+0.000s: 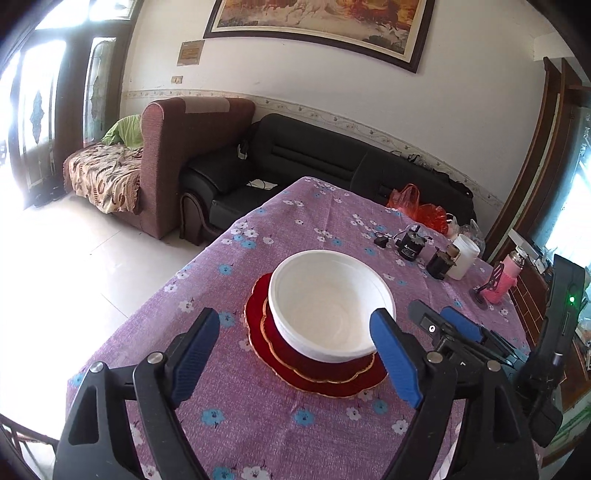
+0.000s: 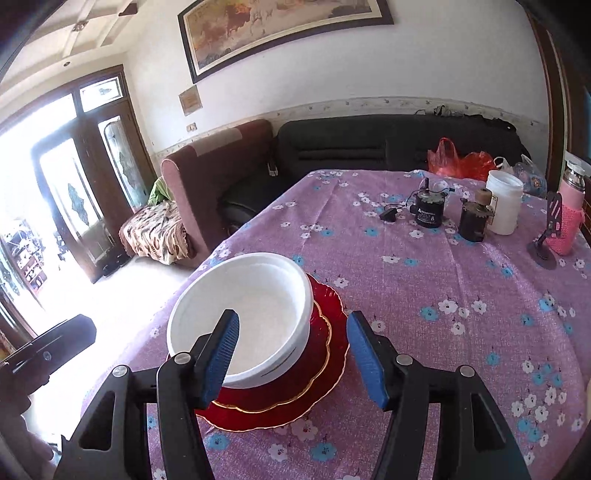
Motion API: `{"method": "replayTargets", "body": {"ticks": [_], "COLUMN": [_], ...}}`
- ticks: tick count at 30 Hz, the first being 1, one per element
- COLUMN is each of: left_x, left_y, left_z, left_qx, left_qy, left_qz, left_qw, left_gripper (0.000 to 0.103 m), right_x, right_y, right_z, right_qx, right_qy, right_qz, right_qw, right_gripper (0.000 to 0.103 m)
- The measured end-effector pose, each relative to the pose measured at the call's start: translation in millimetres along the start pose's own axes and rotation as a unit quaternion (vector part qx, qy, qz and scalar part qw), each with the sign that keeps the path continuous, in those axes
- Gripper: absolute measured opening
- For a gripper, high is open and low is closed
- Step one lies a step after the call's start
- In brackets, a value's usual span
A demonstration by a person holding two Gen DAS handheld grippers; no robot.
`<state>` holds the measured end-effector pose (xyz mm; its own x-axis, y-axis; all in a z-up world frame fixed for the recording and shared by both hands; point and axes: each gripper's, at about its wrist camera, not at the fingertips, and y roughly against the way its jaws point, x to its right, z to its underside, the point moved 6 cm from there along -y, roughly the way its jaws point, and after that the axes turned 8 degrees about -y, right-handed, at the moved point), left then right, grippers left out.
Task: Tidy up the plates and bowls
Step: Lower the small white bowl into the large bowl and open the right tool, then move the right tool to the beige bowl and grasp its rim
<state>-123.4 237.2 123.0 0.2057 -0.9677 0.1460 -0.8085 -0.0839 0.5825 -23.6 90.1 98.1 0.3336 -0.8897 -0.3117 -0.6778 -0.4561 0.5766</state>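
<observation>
We look across a living room with a white plastered wall [image 1: 461,110] carrying a patterned border strip and a large dark-framed painting [image 1: 321,22]. Tall dark wooden glazed doors [image 2: 92,184] stand at the left, washed out by daylight over a pale tiled floor [image 1: 74,266]. Against the wall sit a black leather sofa [image 1: 295,155] and, beside it, a brownish-red fabric sofa [image 1: 173,155] with a leaf-patterned throw [image 1: 103,177] spread on its seat.

Nearer to us, the tabletop [image 1: 258,424] is covered by a purple cloth printed with white and blue flowers. Near its left edge lie two stacked dark red glass plates with scalloped gold rims [image 2: 295,402], the smaller on the larger, and a white round plastic bowl [image 1: 328,302] stands upright on top of them. At the far right of the tabletop we see an orange-red plastic bag [image 2: 458,158], a white cylindrical plastic jar [image 2: 504,206], a pink flask in a knitted sleeve [image 2: 569,221], a black cylindrical motor [image 2: 428,212] and a dark rusty little motor [image 2: 474,218], grouped close together and well apart from the plates.

The left tongs [image 1: 299,362] are spread wide, their blue pads either side of the bowl's near rim without pressing it. The right tongs [image 2: 295,360] are also apart, one pad overlapping the bowl's rim in view; we cannot tell whether it touches.
</observation>
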Motion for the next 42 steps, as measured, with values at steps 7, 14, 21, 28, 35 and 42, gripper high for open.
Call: {"method": "replayTargets", "body": {"ticks": [7, 14, 21, 28, 35, 42], "left_x": [-5, 1, 30, 56, 85, 145], "left_y": [21, 41, 50, 53, 53, 21], "left_z": [12, 4, 5, 7, 8, 6], "left_qx": [0.028, 0.073, 0.084, 0.078, 0.072, 0.021], "left_qy": [-0.009, -0.028, -0.052, -0.066, -0.081, -0.127], "left_qz": [-0.068, -0.106, -0.073, -0.036, -0.004, 0.067], "left_qw": [0.9973, 0.9913, 0.9924, 0.9941, 0.9941, 0.9894], "left_gripper": [0.085, 0.085, 0.085, 0.085, 0.086, 0.087], "right_x": [-1, 16, 58, 113, 166, 215], "right_y": [15, 17, 49, 102, 152, 208], "right_z": [7, 9, 7, 4, 1, 6], "right_qx": [0.035, 0.04, 0.067, 0.143, 0.175, 0.188], "right_qy": [0.0, -0.006, -0.007, -0.016, -0.062, -0.093], "right_qz": [0.0, 0.024, 0.064, 0.152, 0.191, 0.225], "right_qw": [0.999, 0.999, 0.996, 0.978, 0.964, 0.952], "right_gripper": [0.072, 0.072, 0.073, 0.096, 0.095, 0.095]}}
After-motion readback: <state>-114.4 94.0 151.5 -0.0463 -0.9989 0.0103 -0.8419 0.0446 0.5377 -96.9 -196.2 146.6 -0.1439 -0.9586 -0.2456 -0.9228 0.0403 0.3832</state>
